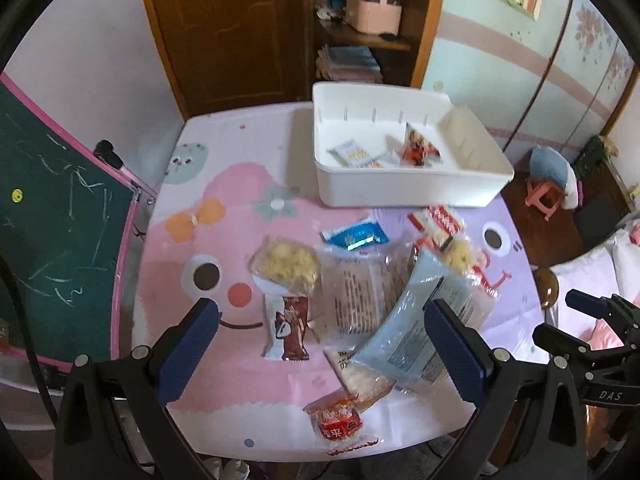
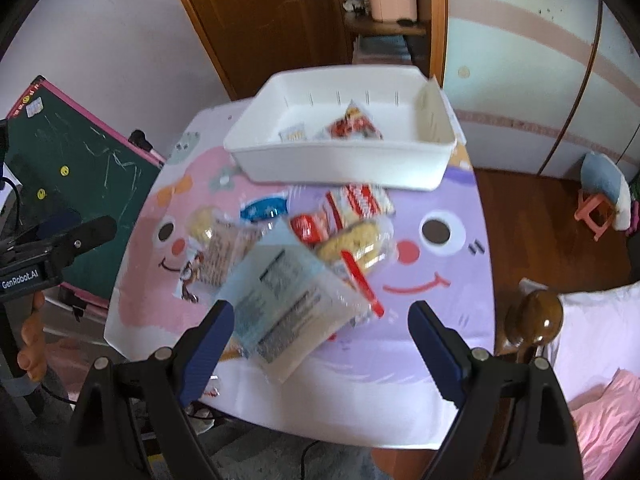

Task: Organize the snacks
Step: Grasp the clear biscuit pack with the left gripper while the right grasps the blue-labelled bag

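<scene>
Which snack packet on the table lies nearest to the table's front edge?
The small red packet, alone at the near edge of the table, below the pile; the other loose packets lie farther in, toward the white bin.

A desk with a pink and purple cartoon-face cover is filling the middle of both views. A white bin is sitting on it toward the upper centre. Below the bin, snack packets are lying in a loose, partly overlapping heap: a dark blue packet, a bag of yellow puffs, a brown bar, a pale blue bag and a red packet near the lower edge.
</scene>
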The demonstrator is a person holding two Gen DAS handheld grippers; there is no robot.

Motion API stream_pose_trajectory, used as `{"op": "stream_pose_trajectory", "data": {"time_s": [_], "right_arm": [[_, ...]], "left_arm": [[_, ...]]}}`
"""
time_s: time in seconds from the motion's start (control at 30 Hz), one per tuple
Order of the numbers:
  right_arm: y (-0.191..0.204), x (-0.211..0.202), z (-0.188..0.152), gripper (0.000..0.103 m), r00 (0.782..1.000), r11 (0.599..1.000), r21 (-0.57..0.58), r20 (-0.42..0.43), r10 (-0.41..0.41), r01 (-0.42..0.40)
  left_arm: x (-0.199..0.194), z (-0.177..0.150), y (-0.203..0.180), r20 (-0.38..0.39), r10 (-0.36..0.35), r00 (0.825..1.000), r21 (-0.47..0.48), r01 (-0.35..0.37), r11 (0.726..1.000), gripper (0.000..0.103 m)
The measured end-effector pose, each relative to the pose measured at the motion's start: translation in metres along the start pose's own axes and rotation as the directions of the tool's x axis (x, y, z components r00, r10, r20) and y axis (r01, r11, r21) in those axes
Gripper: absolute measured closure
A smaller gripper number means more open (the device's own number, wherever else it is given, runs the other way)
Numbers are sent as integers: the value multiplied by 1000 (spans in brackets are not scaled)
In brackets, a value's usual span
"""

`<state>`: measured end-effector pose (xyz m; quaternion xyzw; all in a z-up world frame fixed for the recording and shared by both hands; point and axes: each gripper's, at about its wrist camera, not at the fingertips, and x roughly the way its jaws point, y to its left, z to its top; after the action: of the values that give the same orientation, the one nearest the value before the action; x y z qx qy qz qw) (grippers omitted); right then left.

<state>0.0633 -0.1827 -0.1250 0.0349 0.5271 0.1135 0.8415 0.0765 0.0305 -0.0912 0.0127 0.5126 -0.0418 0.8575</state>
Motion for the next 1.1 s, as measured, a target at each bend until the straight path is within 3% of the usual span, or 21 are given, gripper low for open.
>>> {"op": "stream_pose_trajectory", "data": {"time_s": [0.5,1.1], "right_arm": [[-11,87,-40,15,988,995,71,-134,82,-73],[-13,127,-36,19,976,979,115,-117,181,-168]], "left_arm": [[106,-20,8,-156,-71,985,-3,71,997,4],[171,-6,1,-247,-175,953,-44,170,985,10]]}}
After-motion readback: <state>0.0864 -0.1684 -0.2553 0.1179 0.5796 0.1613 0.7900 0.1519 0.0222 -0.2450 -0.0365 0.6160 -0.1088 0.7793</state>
